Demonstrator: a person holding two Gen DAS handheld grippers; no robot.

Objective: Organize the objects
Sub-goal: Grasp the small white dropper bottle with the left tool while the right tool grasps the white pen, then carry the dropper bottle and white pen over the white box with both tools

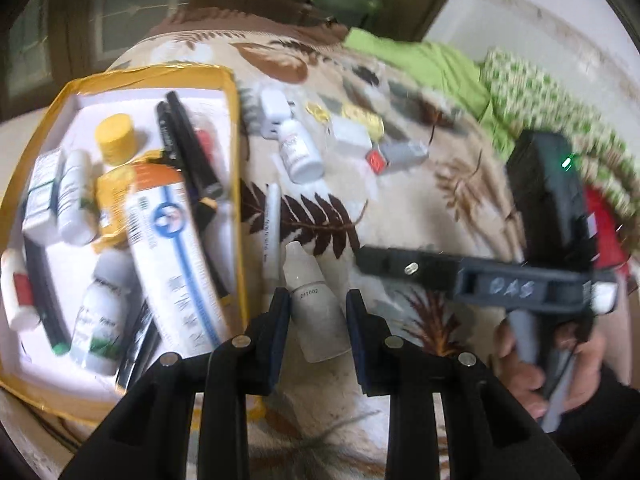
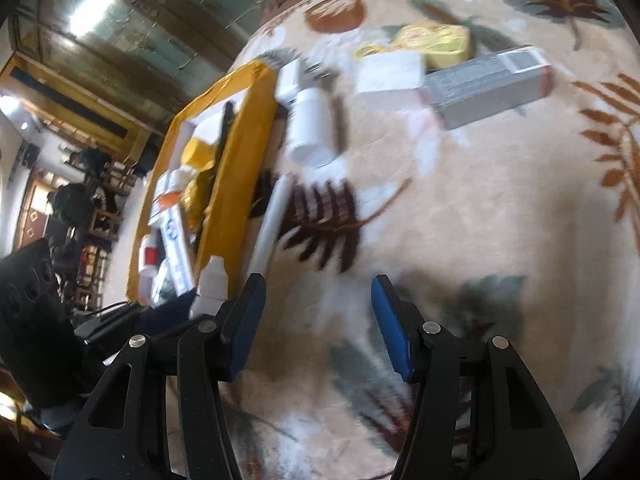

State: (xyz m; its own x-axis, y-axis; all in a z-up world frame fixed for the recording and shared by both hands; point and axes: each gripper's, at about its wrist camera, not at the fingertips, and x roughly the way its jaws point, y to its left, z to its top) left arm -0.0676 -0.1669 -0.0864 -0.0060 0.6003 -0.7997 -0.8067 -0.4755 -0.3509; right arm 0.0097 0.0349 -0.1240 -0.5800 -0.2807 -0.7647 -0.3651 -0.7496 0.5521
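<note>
Here, the scene by label:
Left gripper [image 1: 318, 312]: straddles a small white dropper bottle [image 1: 316, 304] lying on the leaf-print blanket [image 1: 420, 208]; whether the pads press on it cannot be told.
Dropper bottle: cap toward 12 o'clock, just right of the yellow-rimmed box [image 1: 234, 128].
Box: at 9 o'clock in the left wrist view, crowded with a long white tube [image 1: 172, 256], a yellow-capped bottle [image 1: 116, 140], black pens [image 1: 192, 152].
White pen [image 1: 272, 232]: on the blanket between box and bottle.
Right gripper [image 2: 318, 320]: released, nothing between its pads, above bare blanket.
Blanket at 12 o'clock: a white bottle [image 2: 310, 128], a grey carton [image 2: 488, 84], a yellow packet [image 2: 436, 44].
</note>
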